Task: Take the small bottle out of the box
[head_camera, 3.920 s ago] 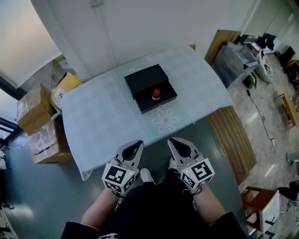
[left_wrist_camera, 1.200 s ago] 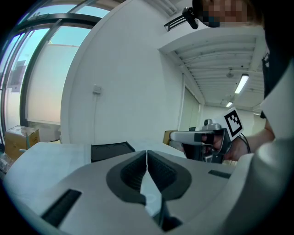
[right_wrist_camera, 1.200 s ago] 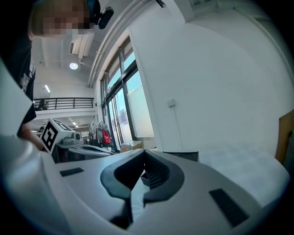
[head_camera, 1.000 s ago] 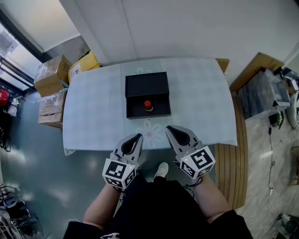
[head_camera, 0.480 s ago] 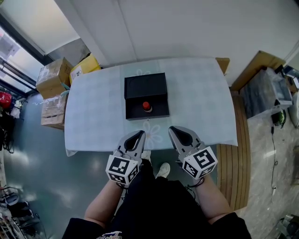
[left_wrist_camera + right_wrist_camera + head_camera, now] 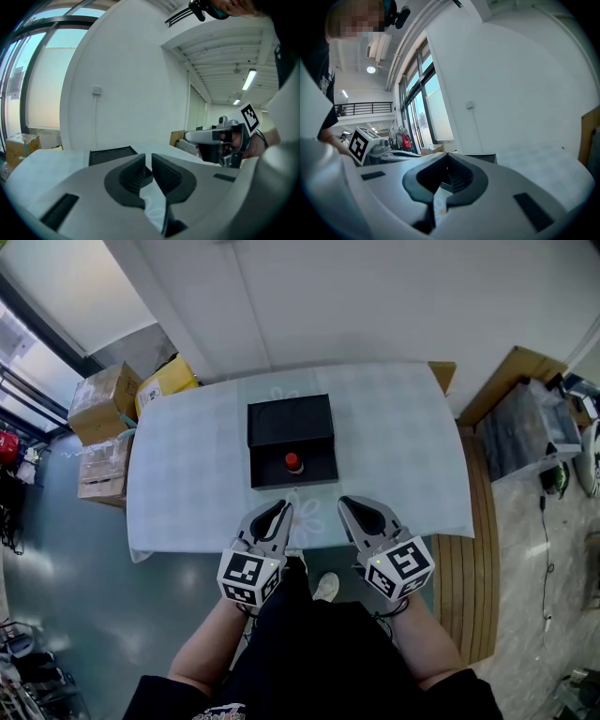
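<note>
Cardboard cartons (image 6: 101,395) stand on the floor off the table's left edge. The table (image 6: 187,474) carries a pale cloth. The left gripper (image 6: 273,513) hangs over the near edge, left of centre. Its jaws are pressed together with only a hairline slit between the pads, and nothing sits in them. The black box (image 6: 291,423) lies in the middle of the table, nearer the far edge than the near one. The small bottle (image 6: 293,462), red-capped and upright, stands in the box's near half. That puts it ahead of both grippers and roughly between their lines, well apart from either tip. The right gripper (image 6: 358,508) hangs over the near edge right of centre, its jaws likewise closed on nothing.

Only the head view shows the bottle. The left gripper view shows the box as a low dark slab beyond its jaws, with the person's other hand (image 6: 251,140) gripping the right tool at that view's right. The right gripper view shows a sliver of the box's edge past its closed jaws, a marker cube (image 6: 360,144) at its left, and tall windows (image 6: 426,112) beyond.
</note>
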